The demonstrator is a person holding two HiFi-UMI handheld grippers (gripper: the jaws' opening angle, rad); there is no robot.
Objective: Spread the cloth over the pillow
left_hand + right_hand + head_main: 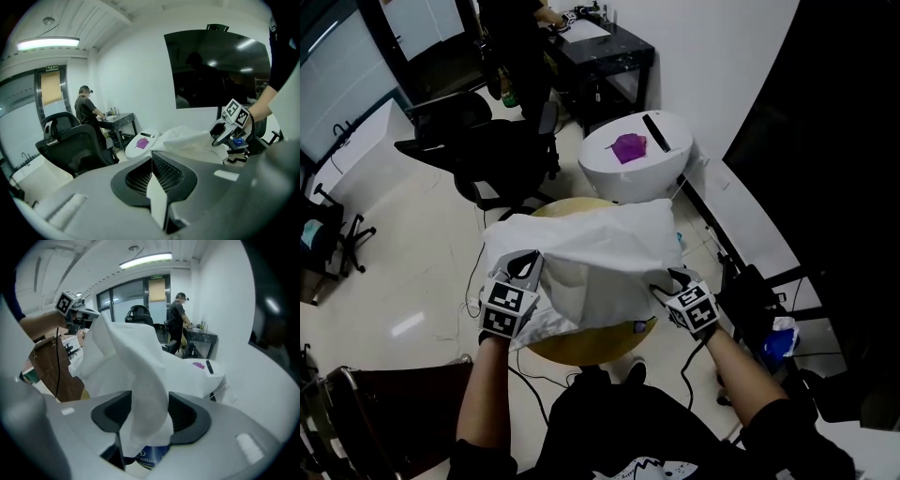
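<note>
Currently the crumpled white cloth (pixel 600 248) reaches the round worktop's (pixel 591 349) left edge; left gripper (pixel 525 267) grasps it, right gripper (pixel 668 280) released.

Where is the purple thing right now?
In the head view the purple thing sits on the white round unit, above centre, just beyond the round wooden table, with a black bar to its right.

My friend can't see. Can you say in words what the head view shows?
A white cloth lies bunched over a round wooden table, a handheld gripper at each side. The left gripper is shut on it; the right gripper is open around it.
</note>
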